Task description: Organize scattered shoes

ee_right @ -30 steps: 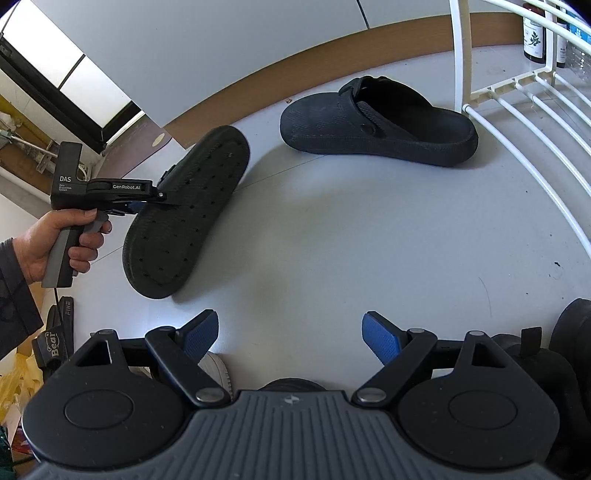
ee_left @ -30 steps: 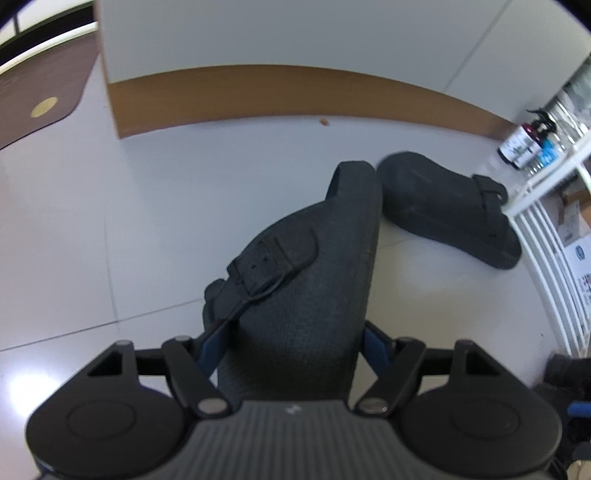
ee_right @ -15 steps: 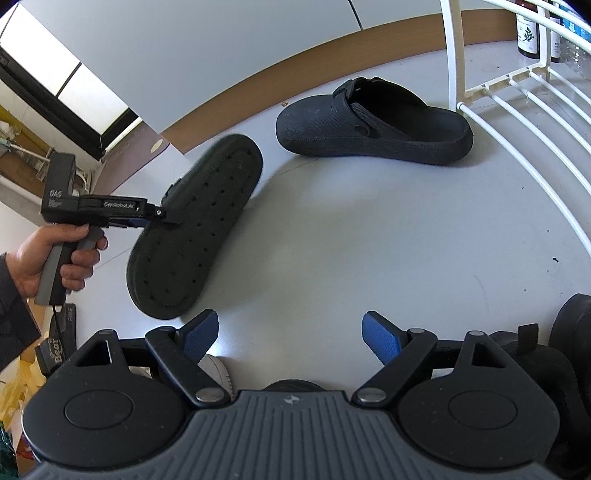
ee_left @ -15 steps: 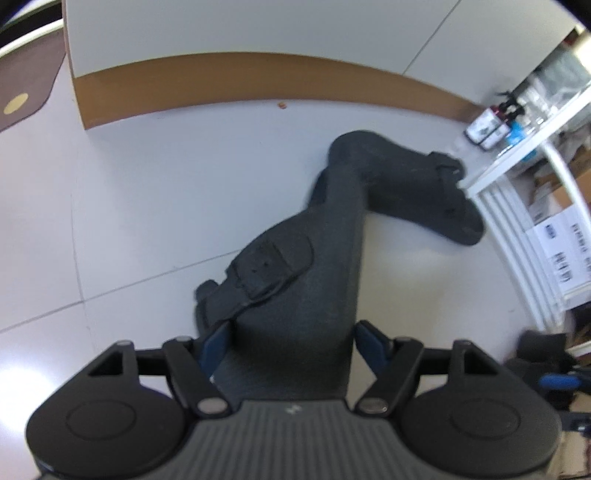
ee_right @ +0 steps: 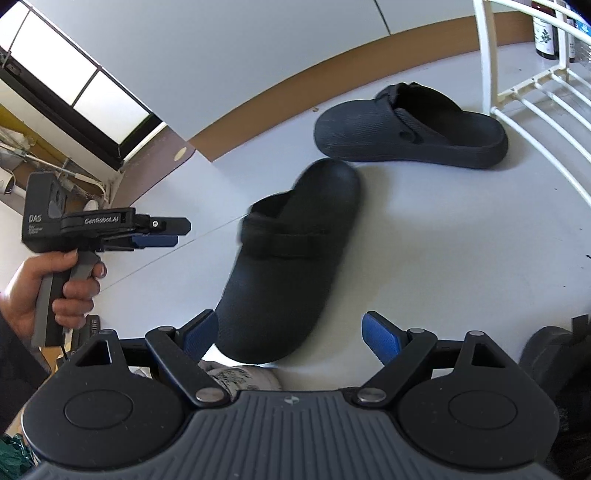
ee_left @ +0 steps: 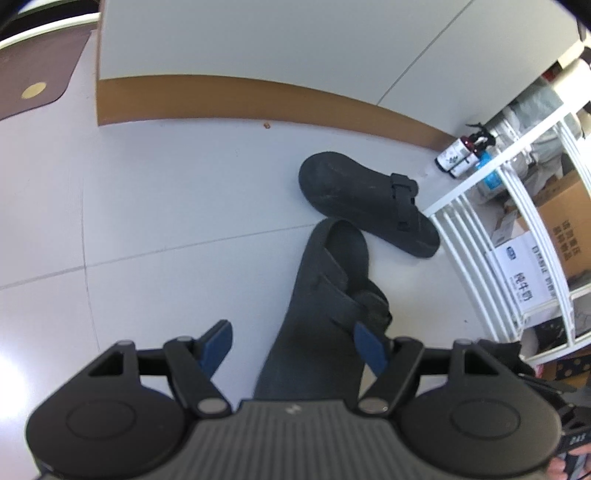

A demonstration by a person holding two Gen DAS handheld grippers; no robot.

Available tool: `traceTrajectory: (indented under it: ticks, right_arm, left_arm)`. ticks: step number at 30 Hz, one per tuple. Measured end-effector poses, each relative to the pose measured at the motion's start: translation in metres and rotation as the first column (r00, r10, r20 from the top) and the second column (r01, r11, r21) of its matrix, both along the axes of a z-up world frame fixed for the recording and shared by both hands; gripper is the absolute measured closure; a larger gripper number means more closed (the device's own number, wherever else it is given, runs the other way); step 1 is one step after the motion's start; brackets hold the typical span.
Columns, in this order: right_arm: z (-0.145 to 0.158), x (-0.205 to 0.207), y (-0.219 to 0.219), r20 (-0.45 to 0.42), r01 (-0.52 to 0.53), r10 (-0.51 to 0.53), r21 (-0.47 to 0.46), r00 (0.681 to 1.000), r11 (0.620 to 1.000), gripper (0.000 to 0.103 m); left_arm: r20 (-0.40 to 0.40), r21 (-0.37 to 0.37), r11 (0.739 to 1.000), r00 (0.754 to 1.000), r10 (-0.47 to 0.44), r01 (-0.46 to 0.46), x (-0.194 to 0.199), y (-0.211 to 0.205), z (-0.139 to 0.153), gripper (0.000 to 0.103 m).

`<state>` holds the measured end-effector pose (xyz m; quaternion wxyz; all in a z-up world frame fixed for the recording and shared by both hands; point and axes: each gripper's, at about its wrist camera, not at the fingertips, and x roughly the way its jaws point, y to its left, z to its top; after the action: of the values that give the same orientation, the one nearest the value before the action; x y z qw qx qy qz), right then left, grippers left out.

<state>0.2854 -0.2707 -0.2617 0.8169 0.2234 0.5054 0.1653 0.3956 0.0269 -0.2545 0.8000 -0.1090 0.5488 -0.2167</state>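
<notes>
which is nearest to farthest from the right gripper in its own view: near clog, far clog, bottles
1. near clog, on the floor just ahead of the right gripper, toe pointing away.
2. far clog, beyond it, beside the white rack.
3. bottles, top right corner, behind the rack's bars.

Open white floor (ee_left: 155, 206) lies clear left of the two black clogs. The near clog (ee_right: 291, 266) and far clog (ee_right: 410, 129) nearly meet toe to toe, leaving little gap. The white wire rack (ee_right: 535, 99) blocks the right side; the wall baseboard (ee_left: 258, 107) closes the rear.
</notes>
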Motion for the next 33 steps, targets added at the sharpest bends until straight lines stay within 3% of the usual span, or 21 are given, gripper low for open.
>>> traceTrajectory:
  ticks: [14, 18, 25, 28, 33]
  right_arm:
    - [-0.001, 0.01, 0.024, -0.023, 0.081, -0.082, -0.036, 0.996, 0.996, 0.014]
    - [0.0, 0.02, 0.033, -0.018, 0.119, -0.12, -0.051, 0.993, 0.992, 0.004]
    - [-0.003, 0.032, 0.043, -0.006, 0.15, -0.15, -0.074, 0.989, 0.986, 0.0]
    - [-0.007, 0.035, 0.046, -0.016, 0.145, -0.146, -0.082, 0.989, 0.986, 0.0]
    - [-0.01, 0.039, 0.052, -0.008, 0.127, -0.128, -0.102, 0.992, 0.987, 0.0]
  left_arm:
    - [0.025, -0.03, 0.994, 0.994, 0.104, -0.103, -0.038, 0.035, 0.019, 0.027]
    - [0.031, -0.029, 0.992, 0.992, 0.125, -0.124, -0.043, 0.049, 0.024, 0.027]
    - [0.044, 0.03, 0.991, 0.991, 0.13, -0.131, -0.045, 0.067, 0.036, 0.023]
    - [0.067, 0.038, 0.984, 0.983, 0.173, -0.176, -0.053, 0.067, 0.043, 0.016]
    - [0.058, -0.022, 0.968, 0.966, 0.252, -0.251, -0.077, 0.062, 0.05, 0.011]
